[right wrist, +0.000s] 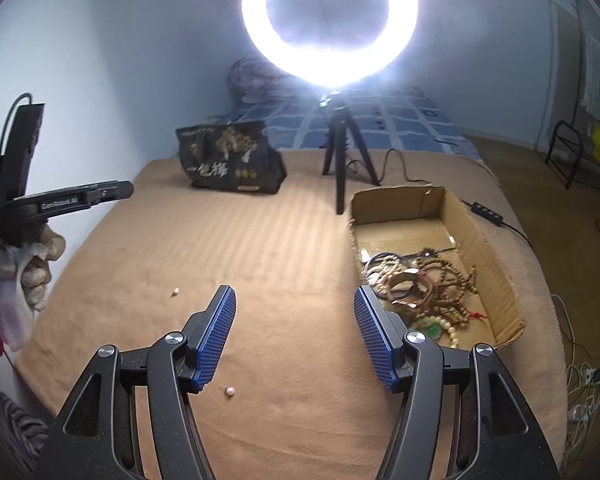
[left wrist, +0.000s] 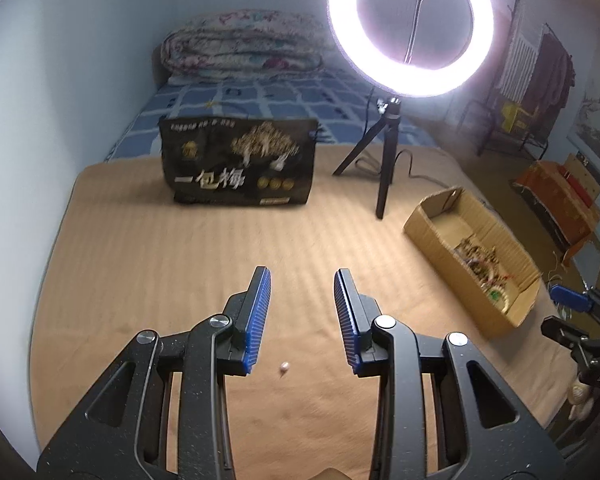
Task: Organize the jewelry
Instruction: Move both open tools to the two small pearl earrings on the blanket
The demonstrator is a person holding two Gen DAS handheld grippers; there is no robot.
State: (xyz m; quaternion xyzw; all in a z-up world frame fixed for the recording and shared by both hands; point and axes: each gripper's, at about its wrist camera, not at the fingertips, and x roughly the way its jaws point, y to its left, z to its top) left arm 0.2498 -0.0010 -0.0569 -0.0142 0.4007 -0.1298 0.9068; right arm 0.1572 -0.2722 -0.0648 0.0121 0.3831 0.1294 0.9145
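A cardboard box (right wrist: 476, 224) on the tan blanket holds a tangle of bead bracelets and necklaces (right wrist: 424, 284); it also shows at the right of the left wrist view (left wrist: 432, 216). A small pearl-like bead (left wrist: 284, 367) lies on the blanket between my left gripper's fingers, low down. In the right wrist view one bead (right wrist: 229, 391) lies by the left finger and another (right wrist: 175, 291) farther left. My left gripper (left wrist: 302, 280) is open and empty. My right gripper (right wrist: 295, 296) is open and empty, just left of the box.
A lit ring light on a tripod (right wrist: 342, 152) stands behind the box, its cable (right wrist: 488, 210) running right. A black snack bag (left wrist: 237, 162) stands at the back. Folded quilt (left wrist: 239, 44) on the blue bed beyond. Cables lie on the floor at right (right wrist: 584, 380).
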